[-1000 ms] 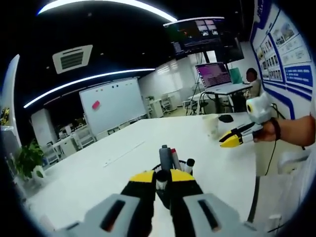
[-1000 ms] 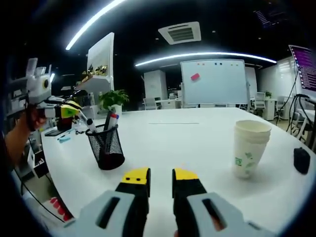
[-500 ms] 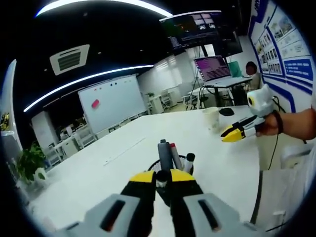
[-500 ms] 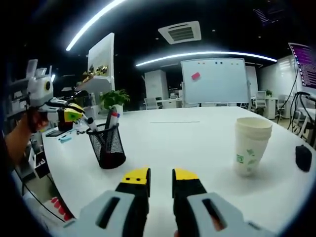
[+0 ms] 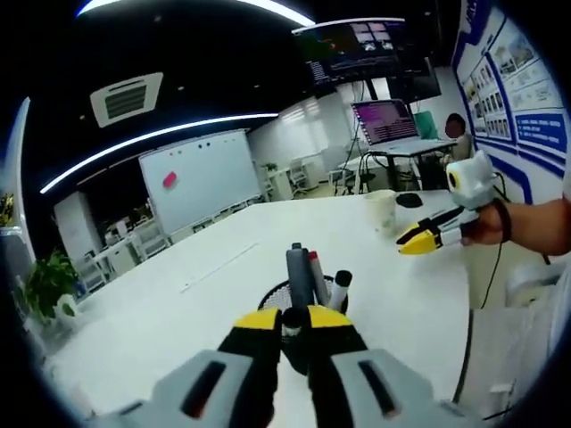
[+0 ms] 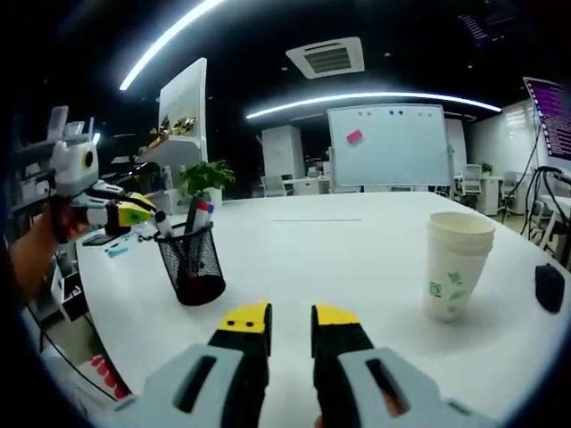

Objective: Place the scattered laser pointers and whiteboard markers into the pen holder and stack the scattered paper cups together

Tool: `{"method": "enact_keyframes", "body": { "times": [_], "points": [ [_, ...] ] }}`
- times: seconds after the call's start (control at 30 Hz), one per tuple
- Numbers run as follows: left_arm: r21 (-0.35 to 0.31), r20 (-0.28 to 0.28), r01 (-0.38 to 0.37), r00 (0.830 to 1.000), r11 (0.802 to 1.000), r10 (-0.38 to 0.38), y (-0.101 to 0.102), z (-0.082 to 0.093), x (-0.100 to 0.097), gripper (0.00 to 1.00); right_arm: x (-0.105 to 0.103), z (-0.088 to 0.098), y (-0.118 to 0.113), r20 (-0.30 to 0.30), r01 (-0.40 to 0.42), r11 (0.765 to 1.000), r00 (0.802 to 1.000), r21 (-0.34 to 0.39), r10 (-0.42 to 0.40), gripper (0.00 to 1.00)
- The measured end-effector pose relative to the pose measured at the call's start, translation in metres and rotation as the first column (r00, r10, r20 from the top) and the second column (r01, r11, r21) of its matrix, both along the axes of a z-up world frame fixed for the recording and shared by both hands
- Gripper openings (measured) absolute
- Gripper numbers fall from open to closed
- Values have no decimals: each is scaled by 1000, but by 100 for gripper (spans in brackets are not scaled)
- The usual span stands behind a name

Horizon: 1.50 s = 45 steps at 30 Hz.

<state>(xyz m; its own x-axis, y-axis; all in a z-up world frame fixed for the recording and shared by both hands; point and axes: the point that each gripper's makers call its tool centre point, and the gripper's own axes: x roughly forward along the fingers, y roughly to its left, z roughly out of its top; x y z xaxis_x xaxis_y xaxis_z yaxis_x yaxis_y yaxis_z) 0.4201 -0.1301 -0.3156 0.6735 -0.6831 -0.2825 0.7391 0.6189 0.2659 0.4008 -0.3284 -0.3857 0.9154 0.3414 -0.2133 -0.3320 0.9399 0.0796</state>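
Now, table: white table, a long top carrying every task item.
Pen holder: black mesh pen holder upright near the table's edge, with a dark pointer and a red-capped marker standing in it.
Left gripper: left gripper just above the holder's rim; its yellow-tipped jaws are nearly together on a slim black-tipped pen, whose other end points down into the holder. In the right gripper view it comes in from the left, over the holder.
Right gripper: right gripper low over bare table, jaws slightly parted, nothing between them.
Cups: paper cups nested in one upright stack, well apart from the holder.
Other: black mouse beside the stack; whiteboard in the background.
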Motion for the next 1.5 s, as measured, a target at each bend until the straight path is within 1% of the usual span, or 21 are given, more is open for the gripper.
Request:
{"method": "enact_keyframes", "body": {
  "times": [0.17, 0.37, 0.47, 0.53, 0.63, 0.73, 0.87, 1.1, 1.17, 1.2, 1.23, 1.3, 1.37, 1.4, 1.43, 1.47, 1.5],
  "points": [
    [3, -15, -15, 1000, 1000, 15, 0, -5, 1, 11, 1, 0, 1, 1, -2, 1000, 1000, -1, 2, 18],
    [10, -16, -16, 1000, 1000, 16, 3, -5, -1, 12, 1, 0, 3, 0, -8, 1000, 1000, -2, 8, 18],
    [14, -22, -16, 1000, 1000, 17, 2, -9, 0, 13, 2, 0, 2, 0, -5, 1000, 1000, 2, 5, 18],
    [3, -13, -20, 1000, 1000, 20, 2, -8, 1, 13, 2, -1, 3, -1, -6, 1000, 1000, 1, 6, 18],
    [-5, -13, -17, 1000, 1000, 17, 1, -6, 1, 13, 1, -2, 4, -4, -9, 1000, 1000, 0, 9, 18],
    [1, -14, -20, 1000, 1000, 20, 1, -6, 1, 15, 1, -1, 5, -1, -11, 1000, 1000, 0, 11, 18],
    [14, -13, -20, 1000, 1000, 20, 2, -8, 1, 22, 1, -1, 4, -1, -8, 1000, 1000, 1, 8, 18],
    [23, -12, -26, 1000, 999, 26, 6, -8, 0, 29, 1, -2, 3, -5, -7, 1000, 1000, -1, 7, 18],
    [8, 25, 23, 999, 1000, -23, -3, -8, 4, 30, 1, -2, 3, -4, -8, 1000, 1000, 0, 8, 18],
    [5, 26, 23, 999, 1000, -23, -3, -9, 4, 31, 1, -1, 4, -2, -6, 1000, 1000, 4, 6, 18],
    [6, 4, 20, 1000, 1000, -20, -2, -12, 1, 32, 1, -1, 4, -1, -5, 1000, 1000, 6, 5, 18],
    [4, 12, 33, 999, 999, -33, -3, -10, -1, 33, 1, -1, 6, -1, -11, 1000, 1000, 5, 11, 18],
    [1, 24, 17, 1000, 1000, -17, 2, -6, -2, 34, 1, -1, 9, 0, -17, 1000, 1000, 2, 17, 18],
    [0, 21, 21, 1000, 1000, -21, 2, -6, -3, 34, 1, -1, 10, 0, -19, 1000, 1000, 2, 19, 18],
    [-2, 23, 18, 1000, 1000, -18, 2, -5, -4, 34, 1, -1, 11, 4, -20, 1000, 1000, -17, 20, 18],
    [-4, 19, 19, 1000, 1000, -19, 3, -5, -6, 34, 1, -1, 11, 18, -26, 997, 999, -76, 27, 18],
    [-4, 14, 21, 1000, 1000, -20, 3, -5, -5, 34, 1, -1, 13, 25, -30, 994, 999, -106, 33, 19]
  ]
}}
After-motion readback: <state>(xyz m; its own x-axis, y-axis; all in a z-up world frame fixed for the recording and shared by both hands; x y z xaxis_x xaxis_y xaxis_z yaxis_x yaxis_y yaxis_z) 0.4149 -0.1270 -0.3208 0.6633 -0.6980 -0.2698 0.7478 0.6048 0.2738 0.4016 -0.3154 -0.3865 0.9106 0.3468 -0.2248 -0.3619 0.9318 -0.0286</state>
